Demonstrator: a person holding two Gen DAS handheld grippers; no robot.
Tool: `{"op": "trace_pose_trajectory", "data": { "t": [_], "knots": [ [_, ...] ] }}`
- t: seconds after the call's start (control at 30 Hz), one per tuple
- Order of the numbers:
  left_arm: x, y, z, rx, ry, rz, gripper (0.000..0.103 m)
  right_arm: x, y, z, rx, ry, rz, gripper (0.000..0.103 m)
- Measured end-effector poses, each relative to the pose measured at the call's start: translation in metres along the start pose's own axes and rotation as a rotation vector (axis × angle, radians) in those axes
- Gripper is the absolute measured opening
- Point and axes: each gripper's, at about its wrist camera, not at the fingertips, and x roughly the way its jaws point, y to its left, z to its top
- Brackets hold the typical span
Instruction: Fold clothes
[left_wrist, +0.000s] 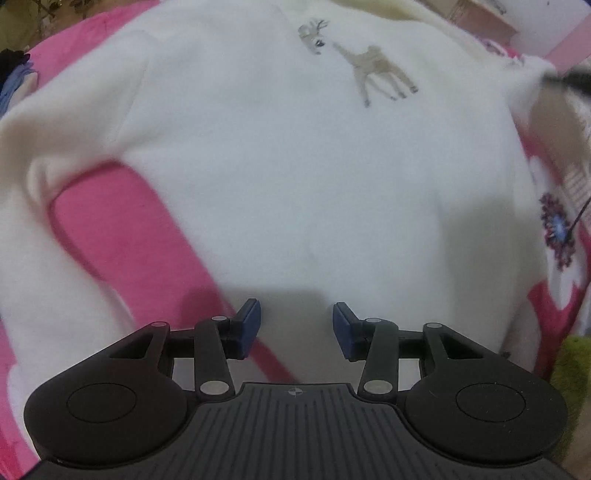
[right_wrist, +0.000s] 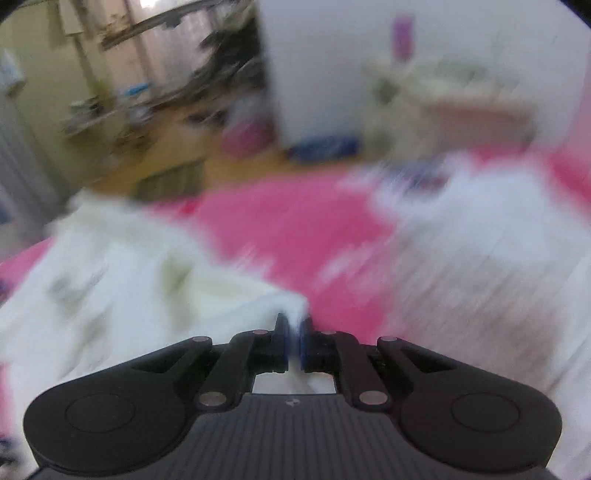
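Observation:
A white fleece sweater (left_wrist: 288, 155) with two embroidered deer (left_wrist: 376, 70) lies flat on a pink bedspread (left_wrist: 122, 236). One sleeve (left_wrist: 44, 192) runs down the left side of the left wrist view. My left gripper (left_wrist: 296, 328) hovers over the sweater's lower hem, pointing steeply down, its blue pads apart with nothing between them. In the blurred right wrist view my right gripper (right_wrist: 294, 339) is shut on a pinch of white sweater cloth (right_wrist: 236, 295), which rises to a peak between the pads.
The pink bedspread (right_wrist: 295, 221) carries white flower patterns (left_wrist: 557, 229) at the right. A green cloth (left_wrist: 576, 362) shows at the lower right edge. Beyond the bed lie a wooden floor (right_wrist: 177, 166), a white wall and cluttered furniture, all blurred.

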Motion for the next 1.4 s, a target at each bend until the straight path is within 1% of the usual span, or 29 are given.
{"op": "trace_pose_trajectory", "data": {
  "t": [0.03, 0.07, 0.1, 0.13, 0.17, 0.23, 0.27, 0.3, 0.37, 0.4, 0.43, 0.47, 0.57, 0.6, 0.67, 0.73, 0.83, 0.9, 0.93, 0.97, 1.0, 1.03, 1.1, 1.13, 1.17, 1.23, 1.27, 1.33, 1.4],
  "knots": [
    [0.002, 0.001, 0.0, 0.005, 0.01, 0.006, 0.043, 0.005, -0.003, 0.013, -0.049, -0.025, -0.09, 0.007],
    [0.003, 0.003, 0.0, 0.009, 0.018, 0.01, 0.043, 0.011, -0.005, 0.027, -0.098, -0.05, -0.181, 0.013],
    [0.005, 0.004, -0.001, 0.01, 0.024, 0.01, 0.043, 0.018, -0.008, 0.037, -0.136, -0.056, -0.255, 0.022],
    [0.006, 0.005, -0.003, 0.01, 0.028, 0.007, 0.043, 0.026, -0.011, 0.042, -0.149, -0.046, -0.307, 0.039],
    [0.008, 0.005, -0.005, 0.009, 0.033, 0.001, 0.044, 0.032, -0.013, 0.046, -0.145, -0.043, -0.357, 0.045],
    [0.01, 0.007, -0.008, 0.006, 0.048, -0.022, 0.044, 0.028, -0.013, 0.045, -0.133, -0.086, -0.432, 0.051],
    [0.011, 0.008, -0.009, 0.002, 0.064, -0.047, 0.044, 0.018, -0.009, 0.039, -0.113, -0.125, -0.434, 0.052],
    [0.013, 0.009, -0.01, -0.005, 0.082, -0.074, 0.044, 0.005, -0.006, 0.03, -0.086, -0.15, -0.376, 0.053],
    [0.016, 0.009, -0.014, -0.008, 0.111, -0.128, 0.045, -0.023, 0.0, 0.009, -0.029, -0.158, -0.154, 0.062],
    [0.018, 0.009, -0.016, -0.007, 0.123, -0.153, 0.047, -0.03, 0.005, -0.004, -0.007, -0.115, -0.005, 0.066],
    [0.019, 0.01, -0.019, -0.006, 0.135, -0.178, 0.048, -0.03, 0.013, -0.019, 0.007, -0.015, 0.187, 0.073],
    [0.021, 0.01, -0.021, -0.005, 0.148, -0.203, 0.048, -0.027, 0.022, -0.037, 0.012, 0.071, 0.315, 0.074],
    [0.023, 0.008, -0.027, 0.001, 0.157, -0.259, 0.049, -0.013, 0.053, -0.097, -0.001, 0.281, 0.467, 0.074],
    [0.024, 0.008, -0.028, -0.001, 0.161, -0.28, 0.049, -0.008, 0.06, -0.117, -0.002, 0.337, 0.482, 0.074],
    [0.026, 0.006, -0.032, -0.001, 0.181, -0.331, 0.049, 0.005, 0.064, -0.151, 0.026, 0.415, 0.446, 0.072],
    [0.028, 0.003, -0.039, 0.005, 0.216, -0.374, 0.049, 0.018, 0.054, -0.176, 0.124, 0.473, 0.462, 0.069],
    [0.034, -0.003, -0.046, 0.016, 0.231, -0.386, 0.049, 0.019, 0.039, -0.193, 0.273, 0.531, 0.595, 0.068],
    [0.036, -0.002, -0.047, -0.008, 0.225, -0.428, 0.049, 0.022, 0.031, -0.199, 0.358, 0.579, 0.677, 0.061],
    [0.037, 0.0, -0.047, -0.028, 0.222, -0.456, 0.049, 0.022, 0.028, -0.201, 0.381, 0.588, 0.683, 0.059],
    [0.039, 0.002, -0.047, -0.052, 0.223, -0.486, 0.049, 0.022, 0.025, -0.203, 0.391, 0.577, 0.654, 0.058],
    [0.042, 0.004, -0.048, -0.082, 0.232, -0.509, 0.049, 0.023, 0.022, -0.205, 0.409, 0.563, 0.629, 0.054],
    [0.046, 0.005, -0.049, -0.106, 0.242, -0.516, 0.049, 0.026, 0.018, -0.207, 0.443, 0.554, 0.613, 0.048],
    [0.05, 0.007, -0.049, -0.136, 0.25, -0.516, 0.047, 0.032, 0.016, -0.213, 0.511, 0.561, 0.617, 0.039],
    [0.051, 0.006, -0.049, -0.143, 0.25, -0.504, 0.039, 0.034, 0.021, -0.217, 0.502, 0.573, 0.622, 0.024],
    [0.051, 0.006, -0.049, -0.15, 0.25, -0.488, 0.025, 0.035, 0.026, -0.22, 0.493, 0.585, 0.628, 0.014],
    [0.049, 0.004, -0.049, -0.165, 0.25, -0.452, 0.01, 0.032, 0.037, -0.219, 0.471, 0.591, 0.633, 0.01],
    [0.046, 0.006, -0.048, -0.172, 0.25, -0.446, 0.005, 0.028, 0.042, -0.215, 0.464, 0.587, 0.637, 0.01],
    [0.032, 0.009, -0.045, -0.147, 0.236, -0.437, 0.004, 0.014, 0.048, -0.201, 0.448, 0.56, 0.666, 0.008],
    [0.007, 0.01, -0.037, -0.106, 0.215, -0.451, 0.003, -0.007, 0.052, -0.182, 0.416, 0.54, 0.692, 0.007]
  ]
}}
